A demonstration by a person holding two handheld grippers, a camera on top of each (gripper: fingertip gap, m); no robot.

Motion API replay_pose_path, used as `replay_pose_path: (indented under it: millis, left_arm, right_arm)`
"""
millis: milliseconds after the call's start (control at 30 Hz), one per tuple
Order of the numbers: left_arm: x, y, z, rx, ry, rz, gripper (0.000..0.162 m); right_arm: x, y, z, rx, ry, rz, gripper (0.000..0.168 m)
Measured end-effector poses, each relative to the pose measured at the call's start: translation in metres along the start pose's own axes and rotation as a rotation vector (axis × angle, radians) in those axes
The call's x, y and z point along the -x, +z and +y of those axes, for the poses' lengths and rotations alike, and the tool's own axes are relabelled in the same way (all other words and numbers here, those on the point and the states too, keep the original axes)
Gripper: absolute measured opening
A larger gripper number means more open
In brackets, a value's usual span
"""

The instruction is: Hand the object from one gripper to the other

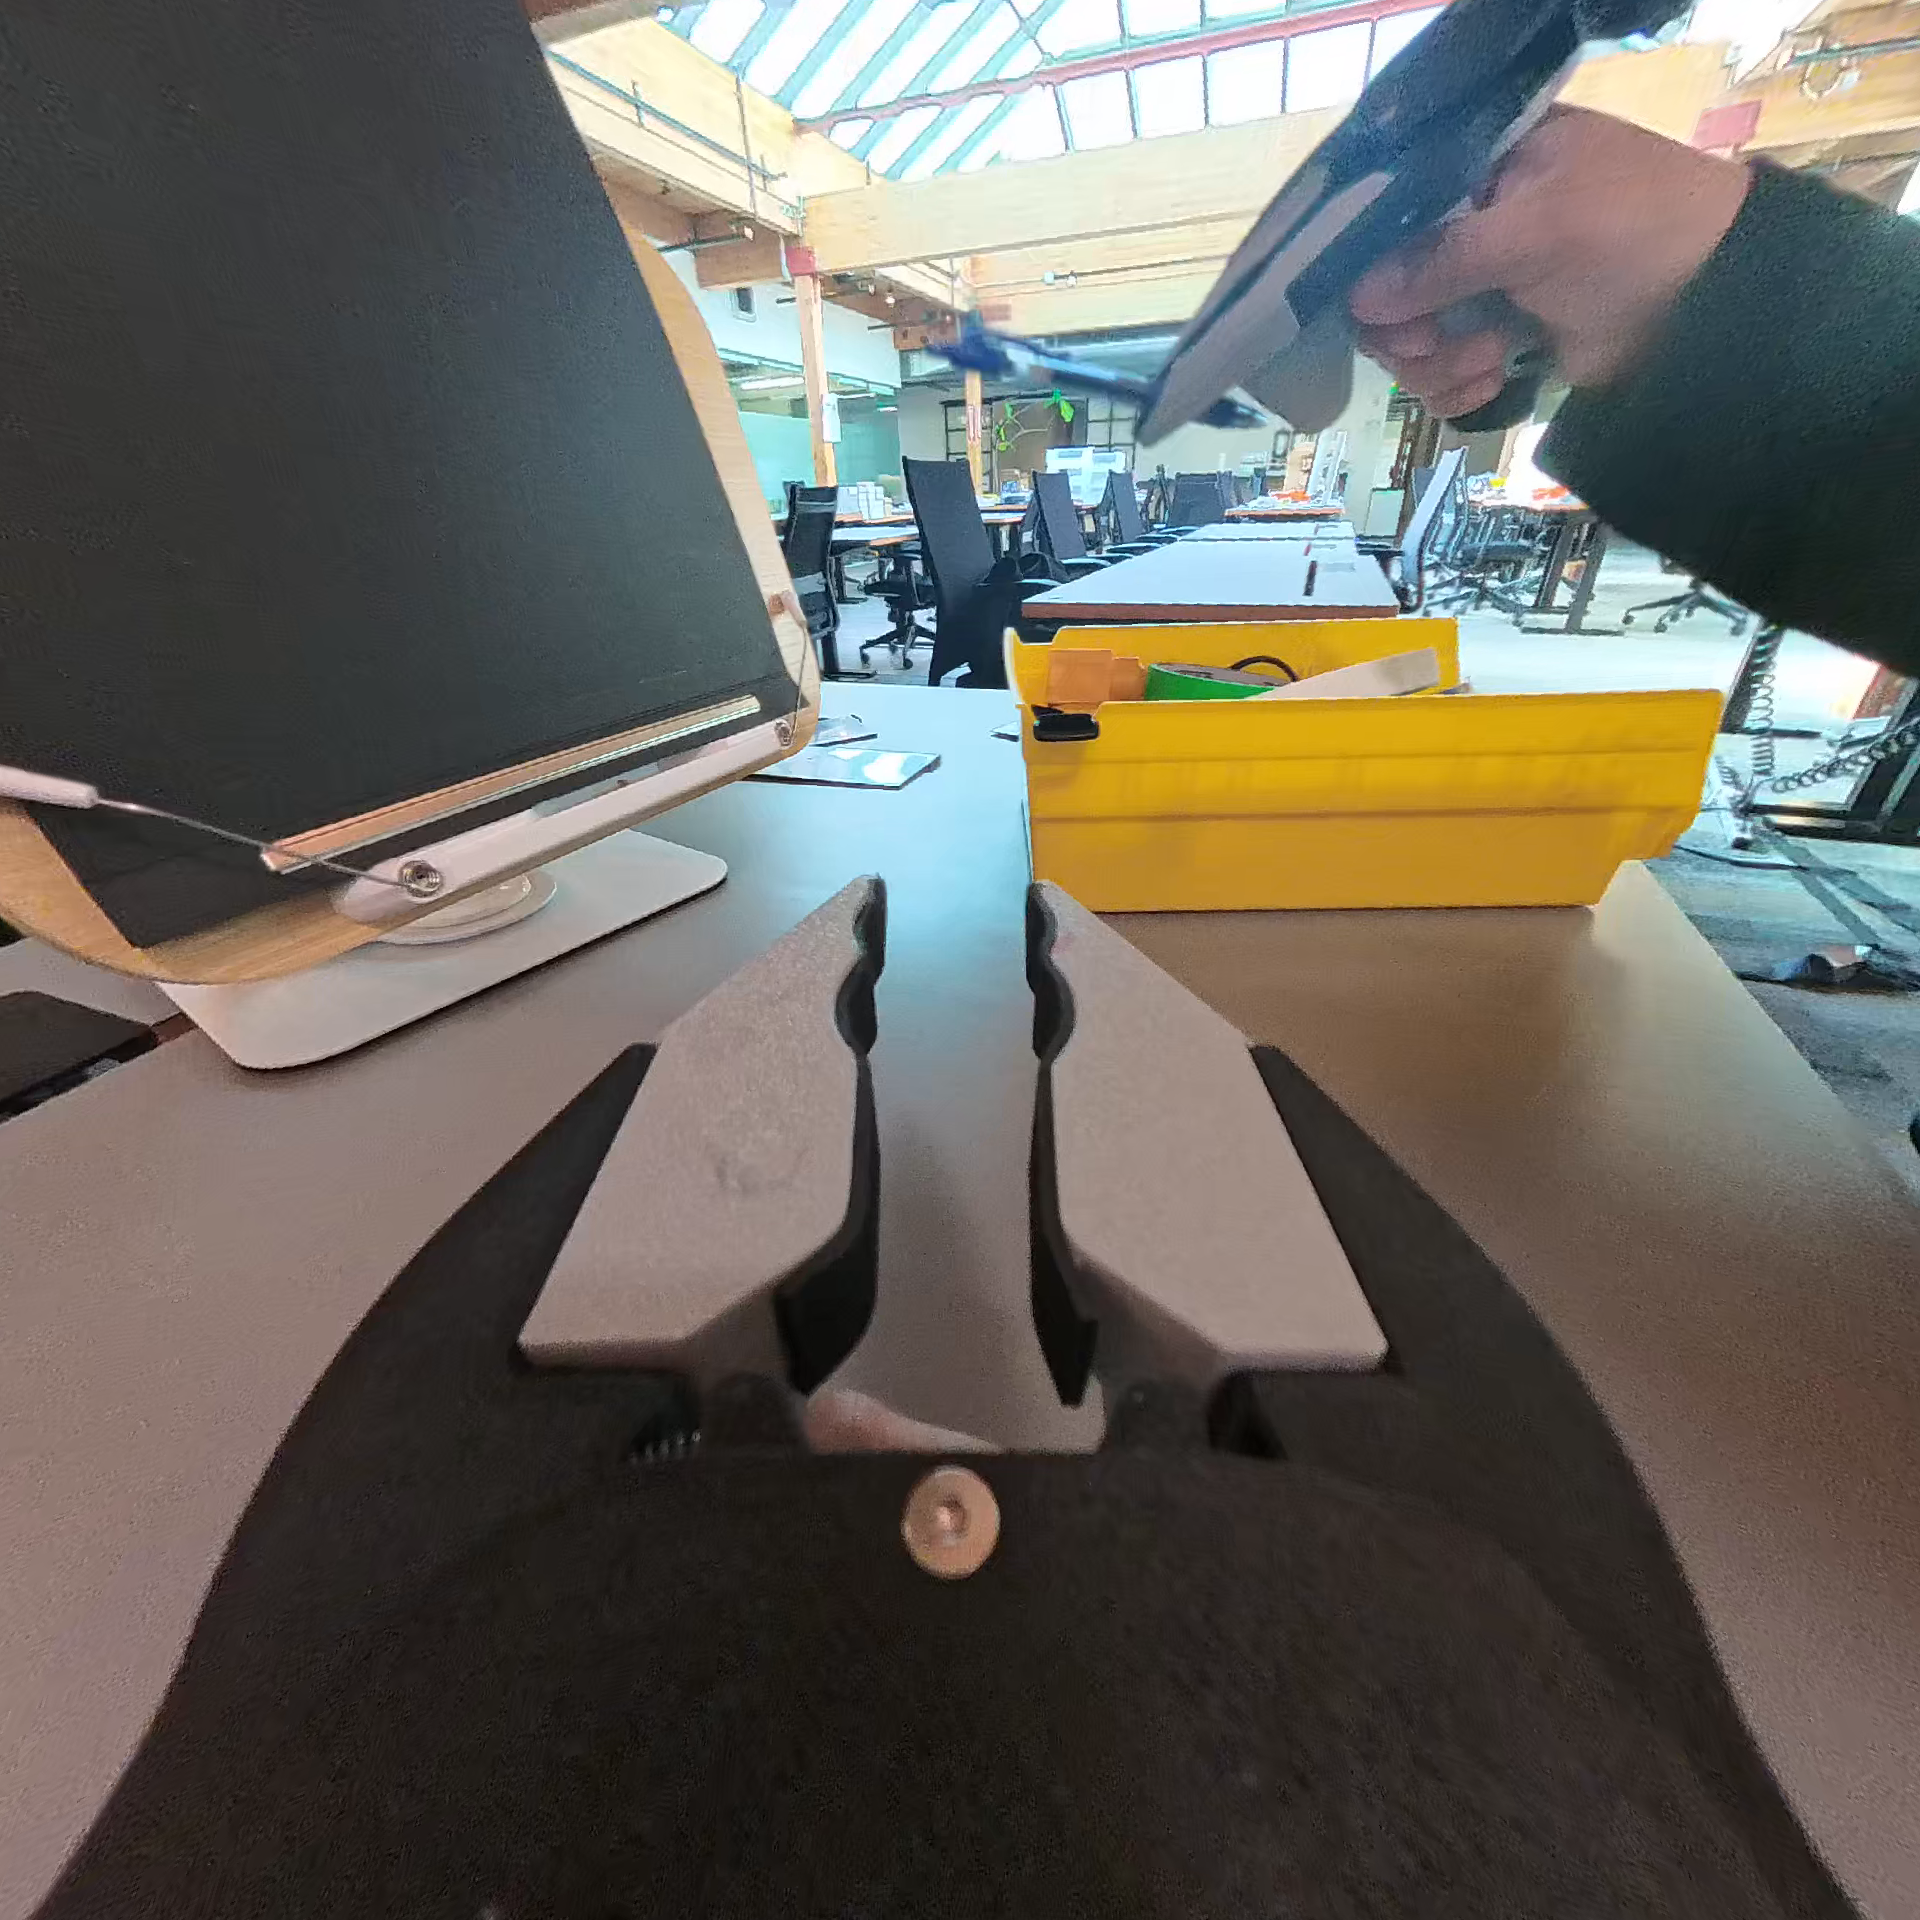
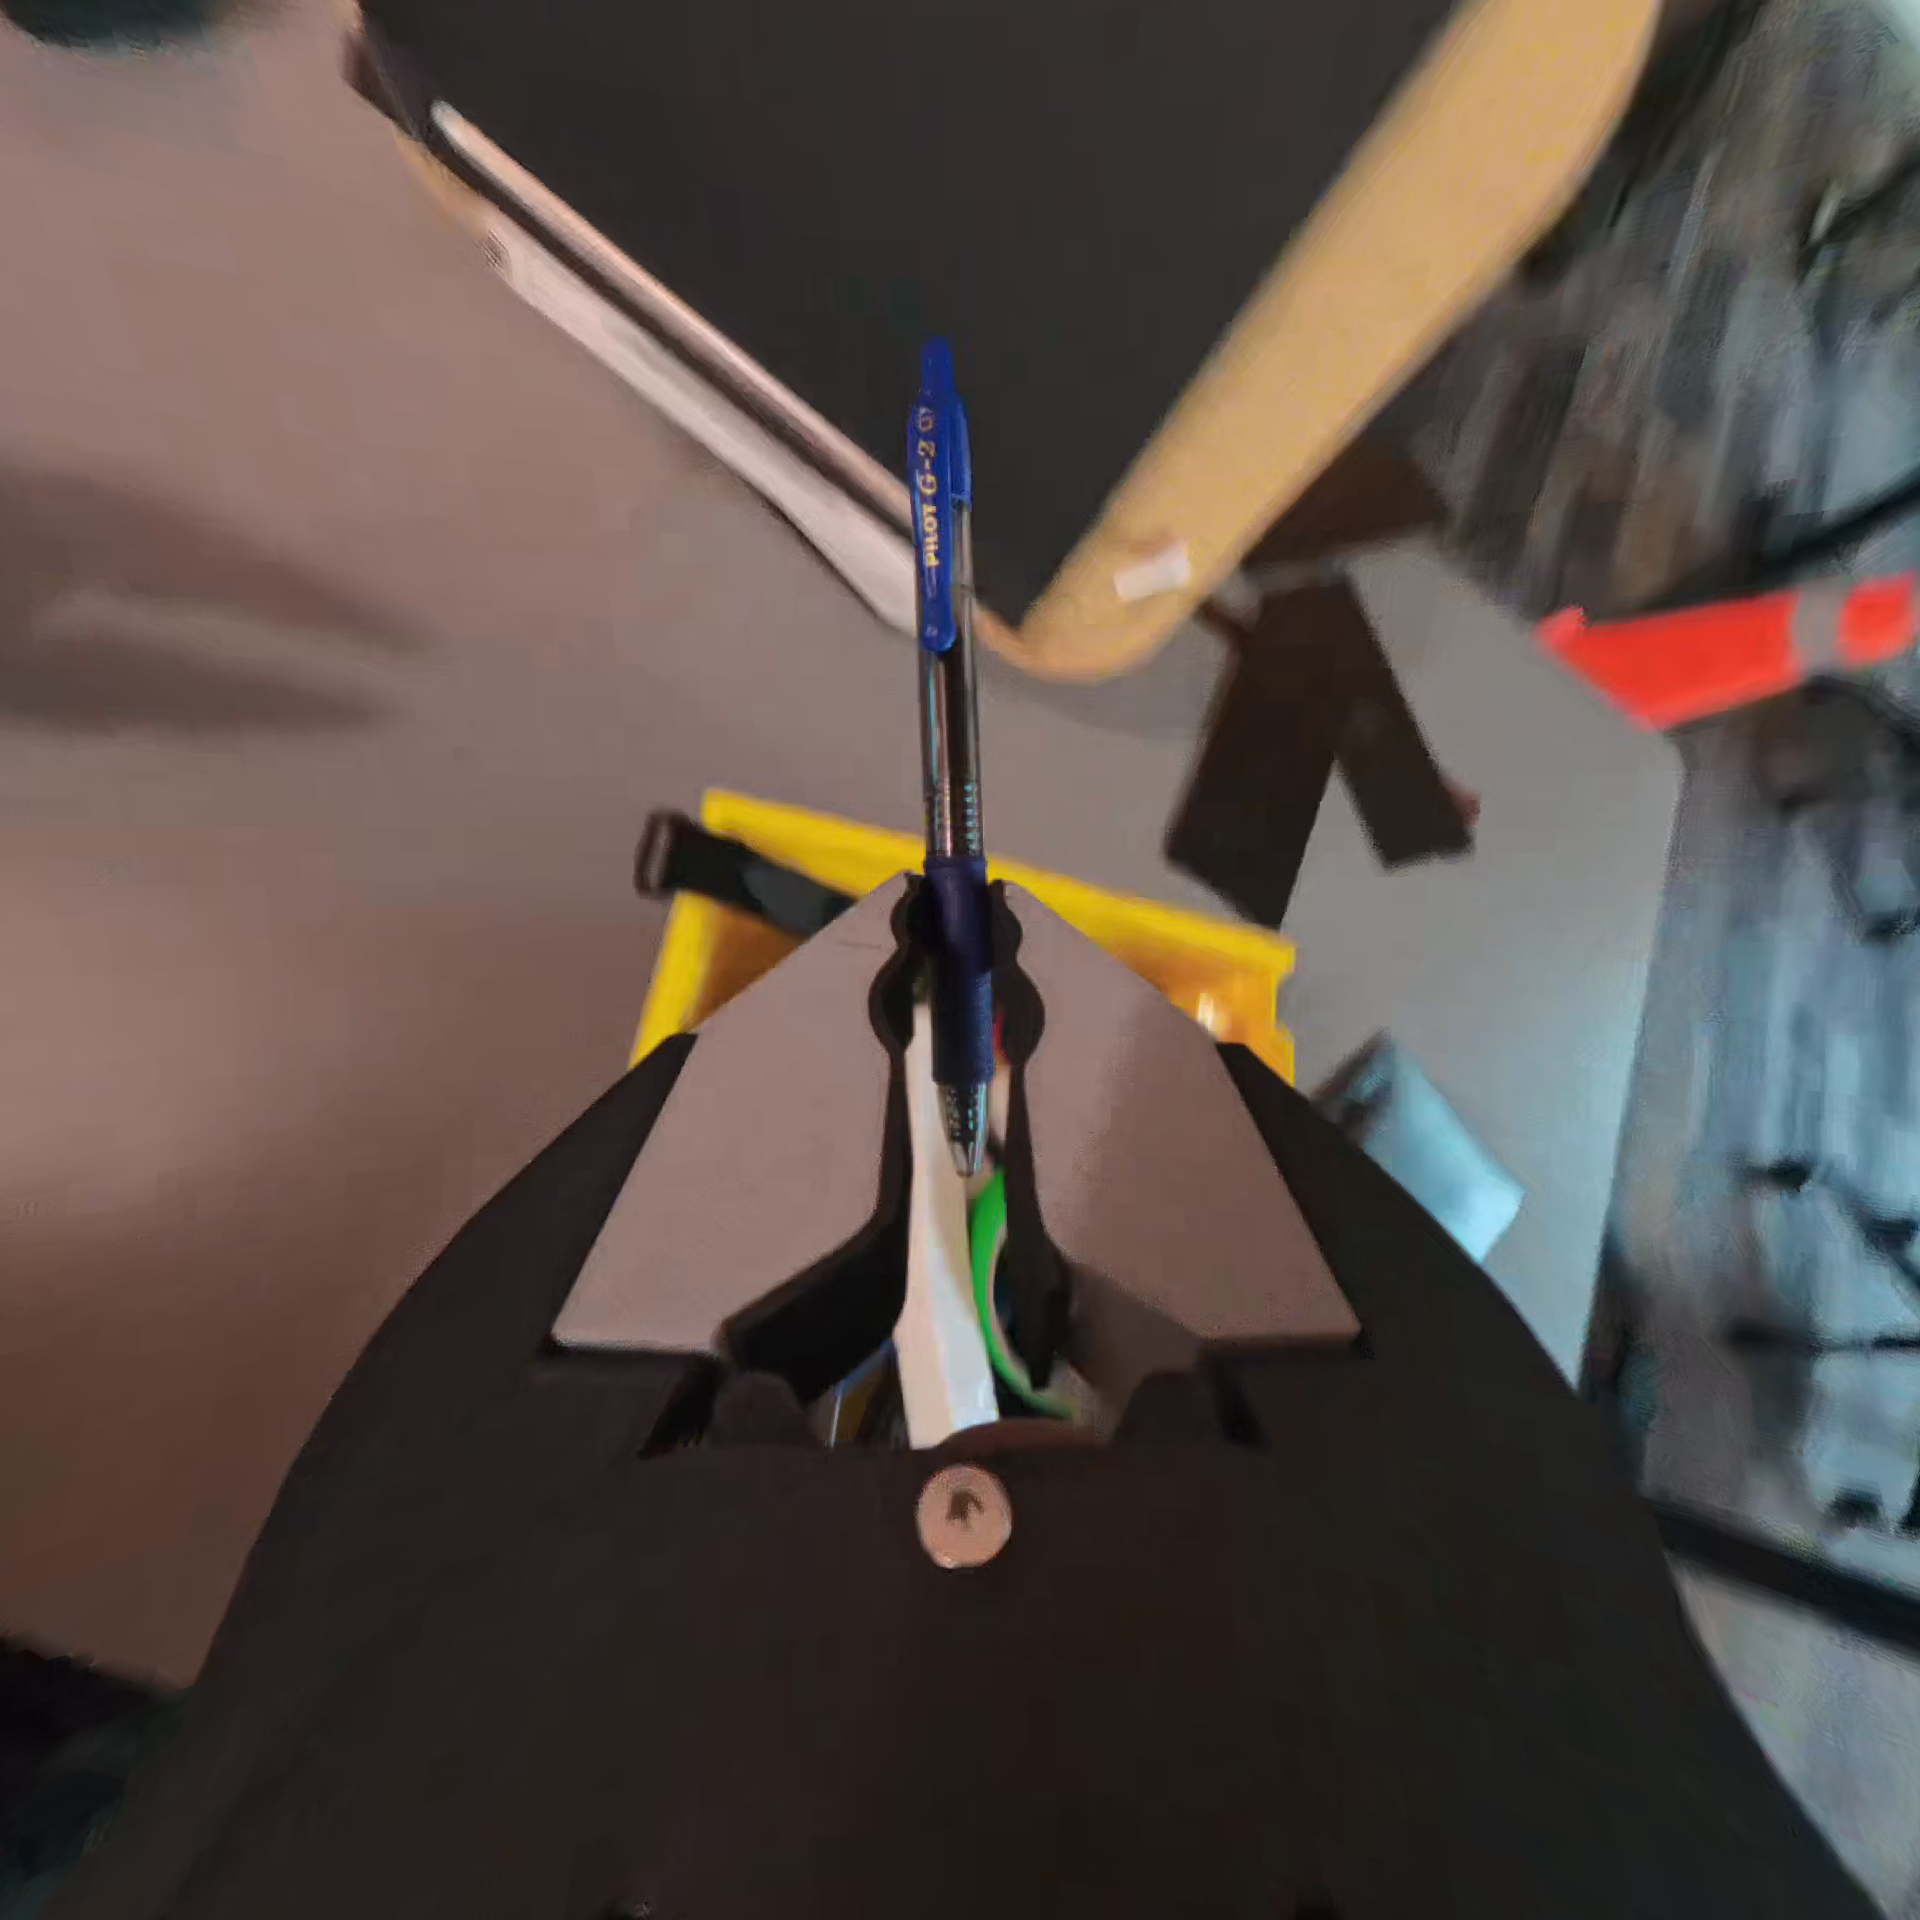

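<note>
Far left in the left wrist view: a dark screen (image 1: pixel 343 436) tilted back on a white stand (image 1: pixel 457 966), wood-edged, resting on the grey table (image 1: pixel 1507 1091). Low in the middle: the left gripper (image 1: pixel 954 935), level above the table, jaws parted by a narrow gap with nothing between them, only bare tabletop showing through. Just right of and beyond its tips: a yellow bin (image 1: pixel 1340 800) on the table, holding a green roll (image 1: pixel 1205 681), a white strip and an orange piece. Up in the air above the bin: the pen (image 1: pixel 1029 358), blurred, sticking out leftward from the right gripper (image 1: pixel 1195 405), well apart from the left one. Farthest right: a hand (image 1: pixel 1538 270) in a dark sleeve wrapped around that gripper's handle. In the right wrist view, left to right: blurred grey table (image 2: pixel 312 520); at centre the right gripper (image 2: pixel 956 914), jaws pinched tight on the blue rubber grip of the pen (image 2: pixel 948 665), clip end pointing away from the camera, metal tip back between the fingers; yellow bin (image 2: pixel 1195 935) directly below; wood-edged screen (image 2: pixel 1351 291) beyond; an orange-red object (image 2: pixel 1725 655), too blurred to identify, at the right edge.
</note>
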State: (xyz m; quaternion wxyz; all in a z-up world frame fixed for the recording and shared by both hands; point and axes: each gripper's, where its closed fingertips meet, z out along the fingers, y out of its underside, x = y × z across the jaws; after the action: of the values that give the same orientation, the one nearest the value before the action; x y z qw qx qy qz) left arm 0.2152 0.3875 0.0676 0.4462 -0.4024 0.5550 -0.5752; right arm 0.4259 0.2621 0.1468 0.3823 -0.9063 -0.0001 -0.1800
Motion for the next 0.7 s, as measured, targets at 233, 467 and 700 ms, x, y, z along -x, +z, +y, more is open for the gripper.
replay_pose_path:
  millis: [233,467,700]
  left_arm:
    - [0.002,-0.001,0.0,-0.004,-0.008,-0.009,0.02]
    - [0.002,-0.002,0.0,-0.003,-0.007,-0.014,0.018]
    - [0.003,-0.004,0.0,-0.002,-0.014,-0.019,0.018]
  right_arm:
    - [-0.02,-0.026,0.112,0.292,0.262,0.002,0.008]
    - [-0.05,-0.06,0.175,0.328,0.419,0.051,0.008]
    - [-0.063,-0.069,0.214,0.338,0.505,0.131,0.009]
